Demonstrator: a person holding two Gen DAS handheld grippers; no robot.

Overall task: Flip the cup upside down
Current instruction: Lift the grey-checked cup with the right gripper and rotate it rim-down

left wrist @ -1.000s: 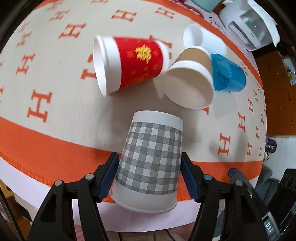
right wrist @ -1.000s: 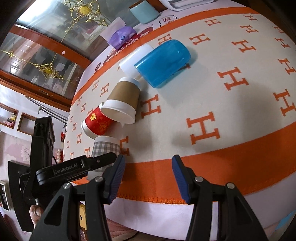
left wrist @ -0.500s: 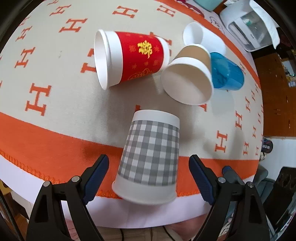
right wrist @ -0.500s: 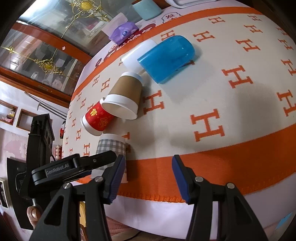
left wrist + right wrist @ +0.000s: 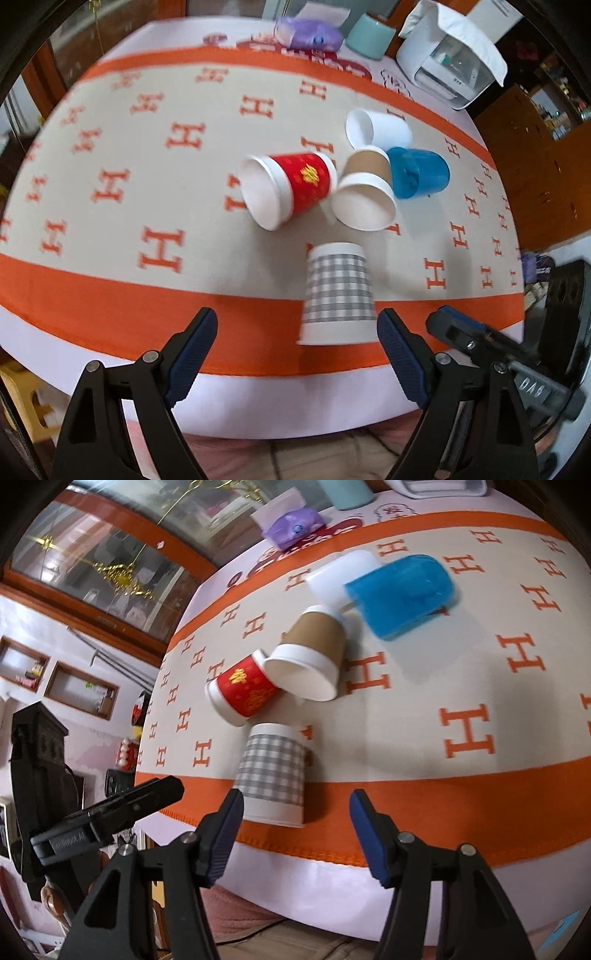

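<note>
while the tabletop (image 5: 110,155) spreads under its orange h-patterned cloth, we see the gingham cup (image 5: 338,295) standing rim-down near its front edge, so the flip looks done. our left tool (image 5: 297,338) and right tool (image 5: 295,818) hang apart, empty.

near edge: gray checked cup (image 5: 338,291) stands alone on the orange border
behind it: red cup (image 5: 295,186), brown cup (image 5: 365,195), blue cup (image 5: 419,177), white cup (image 5: 380,129) crowd together
left: bare tablecloth (image 5: 122,206)
</note>
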